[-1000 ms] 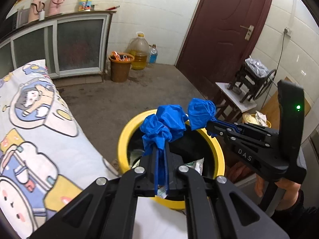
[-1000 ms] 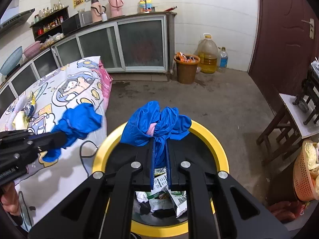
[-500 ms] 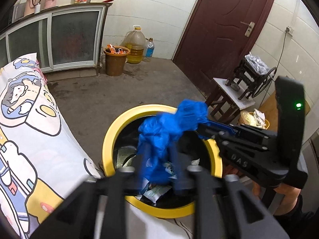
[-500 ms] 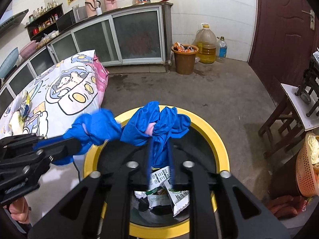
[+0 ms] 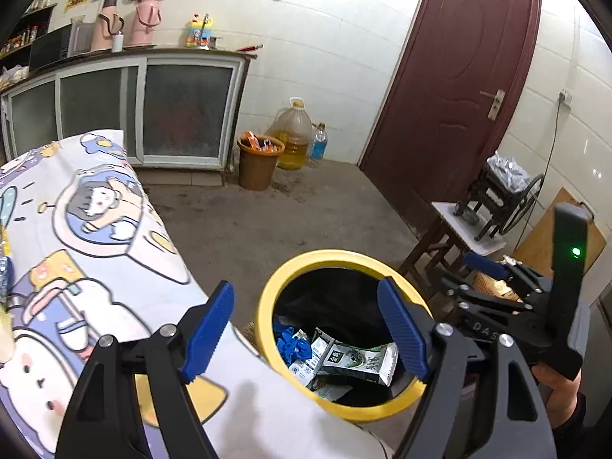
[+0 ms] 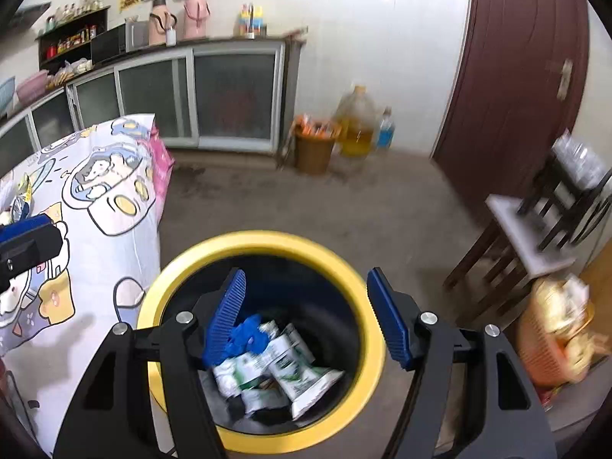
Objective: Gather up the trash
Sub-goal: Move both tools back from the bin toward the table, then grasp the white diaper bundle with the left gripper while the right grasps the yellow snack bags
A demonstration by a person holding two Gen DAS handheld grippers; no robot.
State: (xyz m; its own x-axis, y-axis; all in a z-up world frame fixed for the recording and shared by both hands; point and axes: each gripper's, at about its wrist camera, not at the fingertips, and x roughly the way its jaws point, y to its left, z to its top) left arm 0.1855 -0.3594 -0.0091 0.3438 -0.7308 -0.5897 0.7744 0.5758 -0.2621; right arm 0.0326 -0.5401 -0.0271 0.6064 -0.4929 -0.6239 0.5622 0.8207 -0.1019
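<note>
Left gripper (image 5: pixel 306 329): jaws spread wide and opening; nothing is gripped between the blue pads, which frame the near rim of the bin.
Right gripper (image 6: pixel 306 313): jaws apart and opening, empty; it hangs over the bin's mouth. In the left wrist view it shows at the right edge, with a green light lit on its body.
Trash bin (image 6: pixel 355 279): round, yellow rim, black inside; it stands on the concrete floor just beside the edge of the table.
Blue crumpled trash (image 5: pixel 293 344): lies inside the bin, at the side nearest the table, touching the packets. In the right wrist view it sits just behind the left pad.
White-and-green packets (image 6: pixel 283 367): several, heaped on the bin's bottom.
Table (image 5: pixel 95 229): covered with a cartoon-print cloth; a few wrappers lie at its far-left edge in the right wrist view.
Brown bucket (image 5: pixel 260 162): on the floor by the cabinet corner, beside an oil jug (image 5: pixel 294 134).
Right wrist view: blurred by motion.
</note>
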